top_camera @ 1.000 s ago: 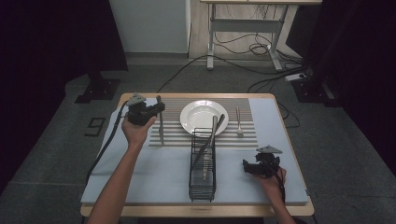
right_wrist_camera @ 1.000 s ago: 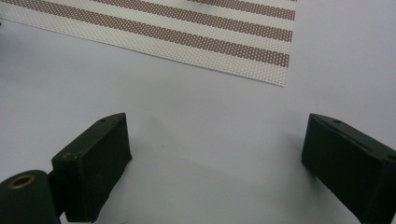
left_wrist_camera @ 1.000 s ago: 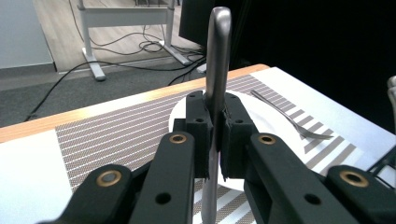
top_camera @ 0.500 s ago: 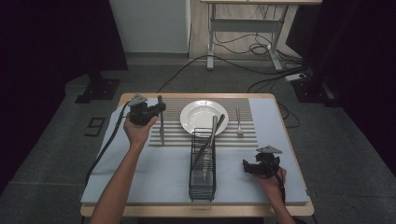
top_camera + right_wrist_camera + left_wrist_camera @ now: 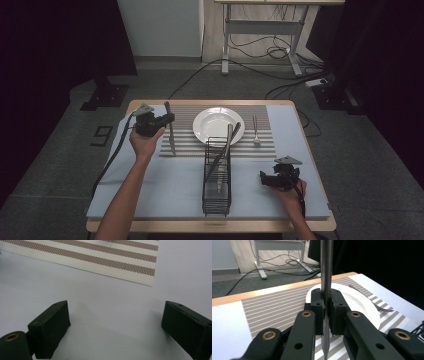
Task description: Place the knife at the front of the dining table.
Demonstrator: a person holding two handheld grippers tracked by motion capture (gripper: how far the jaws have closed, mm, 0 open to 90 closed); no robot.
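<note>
Nearest the person, the right hand-held gripper (image 5: 265, 180) rests low over the pale grey surface (image 5: 150, 190), its jaws spread wide with nothing between them; in the right gripper view only bare cover and a corner of the brown-and-cream striped placemat (image 5: 105, 262) lie ahead. Just left of it stands the tall black wire cutlery rack (image 5: 217, 175), with one long grey utensil (image 5: 226, 150) leaning in it, the upper end tilted toward the round white plate (image 5: 218, 125).

Farther out on the left, the left hand-held gripper (image 5: 167, 118) is clamped on a slim steel table knife (image 5: 170, 132), held upright with its tip at or just above the placemat, beside the plate's left edge. A small silver fork (image 5: 255, 131) already lies on the placemat right of the plate.

Judging by this, the place setting looks partly done: fork laid, knife in hand and about to be laid, and the utensil in the rack apparently yet to come out.

Beyond the wooden edge of the surface is dark grey floor, trailing black cables, a metal-legged desk frame (image 5: 260, 40) and black drapes at both sides.
</note>
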